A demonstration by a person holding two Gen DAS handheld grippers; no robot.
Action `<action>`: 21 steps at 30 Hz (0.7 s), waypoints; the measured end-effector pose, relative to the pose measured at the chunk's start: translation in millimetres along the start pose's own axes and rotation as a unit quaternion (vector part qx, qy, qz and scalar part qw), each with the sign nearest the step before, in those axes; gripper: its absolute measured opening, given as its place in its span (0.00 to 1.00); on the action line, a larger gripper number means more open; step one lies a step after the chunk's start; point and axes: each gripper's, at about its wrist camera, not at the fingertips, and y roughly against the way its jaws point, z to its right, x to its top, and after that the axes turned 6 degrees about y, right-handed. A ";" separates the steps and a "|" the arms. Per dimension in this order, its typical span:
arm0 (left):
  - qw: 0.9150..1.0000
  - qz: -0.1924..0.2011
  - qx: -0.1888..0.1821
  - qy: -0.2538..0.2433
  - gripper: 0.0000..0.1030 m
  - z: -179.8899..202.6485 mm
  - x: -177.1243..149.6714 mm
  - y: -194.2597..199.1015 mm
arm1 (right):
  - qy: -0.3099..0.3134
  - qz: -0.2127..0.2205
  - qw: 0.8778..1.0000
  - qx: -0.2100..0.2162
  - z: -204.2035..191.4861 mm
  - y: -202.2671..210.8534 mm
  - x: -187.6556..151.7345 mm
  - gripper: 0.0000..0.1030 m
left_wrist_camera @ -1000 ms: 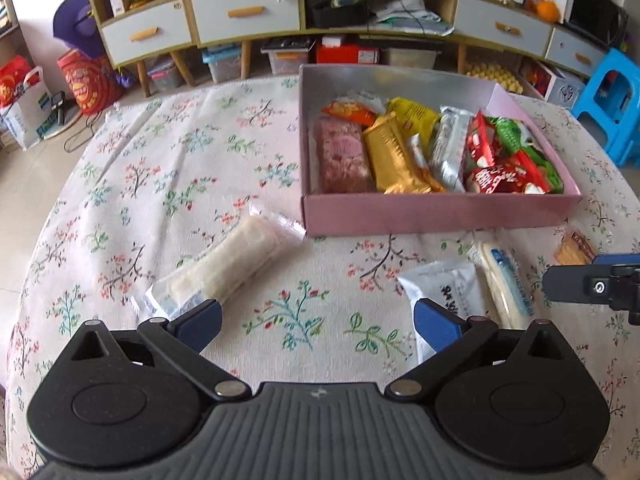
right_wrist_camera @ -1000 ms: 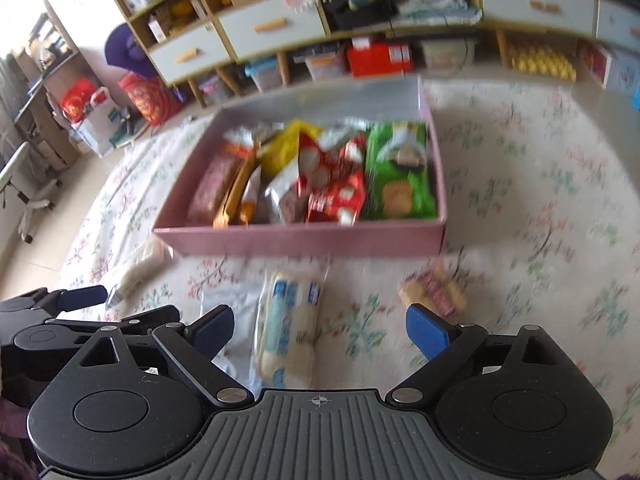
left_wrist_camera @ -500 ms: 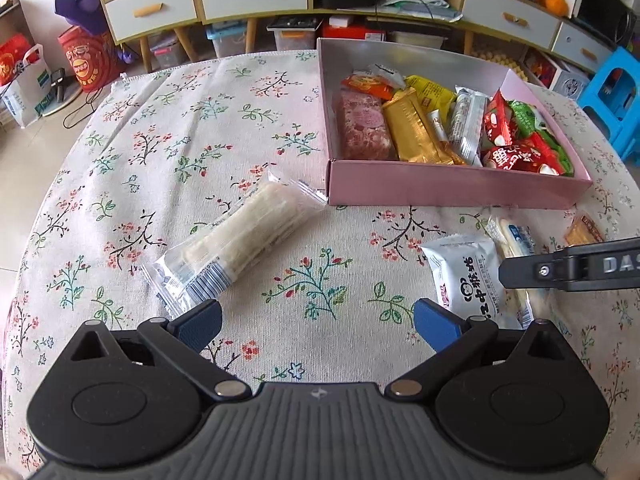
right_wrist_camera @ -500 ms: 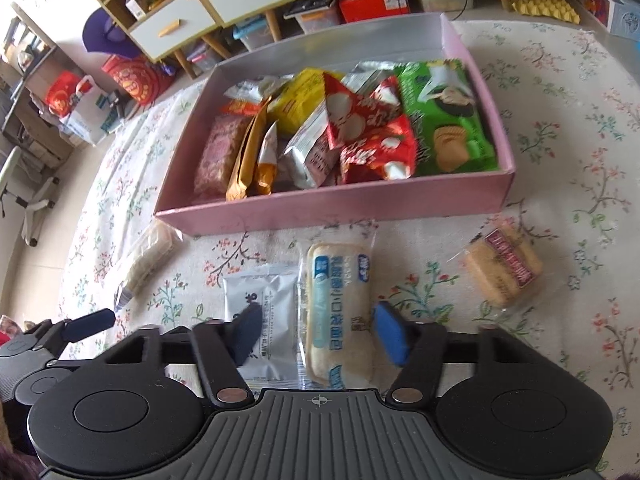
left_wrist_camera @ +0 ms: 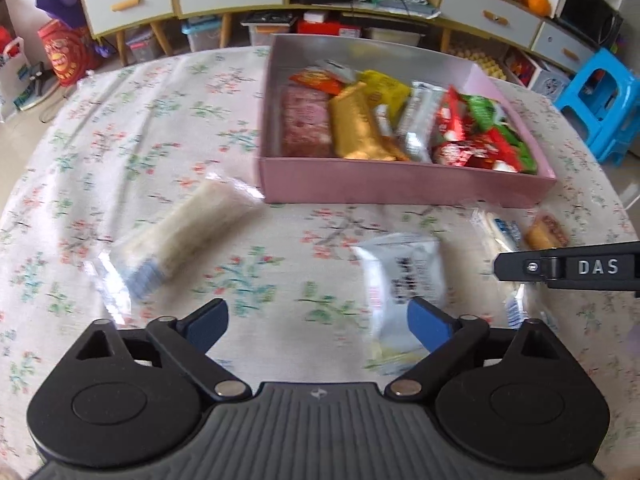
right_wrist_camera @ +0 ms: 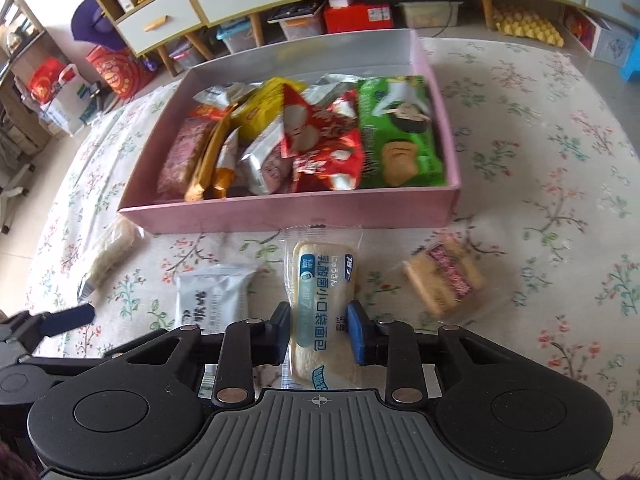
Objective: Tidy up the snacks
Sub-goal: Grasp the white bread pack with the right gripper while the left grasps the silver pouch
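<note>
On the table [right_wrist_camera: 560, 128]: a cloth with a small flower print covered the whole top
Pink box [right_wrist_camera: 288, 216]: a shallow open box stood at the far middle of the cloth, packed with wrapped snacks; a green packet [right_wrist_camera: 400, 128] lay against its right wall, red, silver, yellow and gold packets filled the middle, and a pinkish bar lay at the left
Long white roll [left_wrist_camera: 192, 232]: a clear-wrapped pale roll lay slantwise on the cloth, one end close to the box's near left corner
Silver-white packet [left_wrist_camera: 400, 276]: it lay flat on the cloth in front of the box, partly behind the left gripper's right fingertip
Bread bun packet [right_wrist_camera: 324, 300]: a pale bun in a clear wrapper with blue print lay just in front of the box's near wall, beside the silver-white packet
Small cake [right_wrist_camera: 444, 280]: a clear-wrapped cake with a pink filling lay to the right of the bun
Right gripper [right_wrist_camera: 320, 328]: its jaws had just been closing and were clamped on the bun packet, one pad on each long side
Left gripper [left_wrist_camera: 316, 320]: its jaws had just narrowed a little but stood wide apart, nothing pressed between them
</note>
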 end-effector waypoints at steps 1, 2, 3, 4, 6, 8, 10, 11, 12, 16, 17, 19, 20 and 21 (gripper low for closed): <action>1.000 -0.002 -0.005 0.001 0.89 4.3 -0.3 -1.0 | -0.003 0.000 1.000 0.000 3.3 0.8 -0.3 0.27; 1.000 -0.003 -0.008 0.002 0.88 8.7 -0.6 -2.2 | -0.006 0.000 1.000 -0.001 6.7 1.4 -1.0 0.27; 1.000 -0.006 -0.010 0.002 0.87 12.6 -0.7 -3.5 | -0.010 0.001 1.000 -0.002 9.9 2.4 -1.3 0.27; 1.000 -0.008 -0.013 0.002 0.85 16.6 -0.8 -5.2 | -0.013 0.001 1.000 -0.001 13.0 3.2 -1.6 0.27; 1.000 -0.012 -0.016 0.003 0.84 23.8 -0.7 -8.6 | -0.023 0.001 1.000 0.005 18.6 4.6 -1.9 0.28; 1.000 -0.015 -0.016 0.006 0.82 28.3 -0.9 -11.9 | -0.030 0.001 0.999 0.010 22.8 6.2 -1.9 0.27; 1.000 -0.020 -0.016 0.013 0.78 30.8 -1.9 -15.4 | -0.034 0.002 0.999 0.013 25.9 7.9 -2.0 0.28; 1.000 -0.021 -0.015 0.016 0.78 31.7 -2.7 -16.4 | -0.035 0.002 0.999 0.014 27.0 8.3 -2.2 0.28; 1.000 -0.018 -0.011 0.015 0.78 33.3 -3.5 -16.8 | -0.036 0.002 0.999 0.014 27.0 8.3 -2.7 0.28; 1.000 -0.012 -0.005 0.005 0.75 40.7 -3.5 -17.7 | -0.039 0.001 0.999 0.017 28.5 8.7 -2.6 0.28; 1.000 -0.012 -0.003 0.002 0.74 42.3 -4.0 -18.1 | -0.040 0.001 0.999 0.018 28.9 8.7 -2.7 0.28; 1.000 -0.010 0.002 -0.005 0.72 45.7 -4.9 -18.3 | -0.043 0.000 0.999 0.019 29.3 9.0 -3.0 0.28; 1.000 -0.009 0.006 -0.010 0.71 47.2 -5.4 -18.6 | -0.043 0.000 0.999 0.019 29.4 8.9 -3.0 0.28; 1.000 -0.008 0.010 -0.015 0.71 48.9 -5.4 -19.3 | -0.043 0.000 0.999 0.019 29.5 9.0 -2.9 0.28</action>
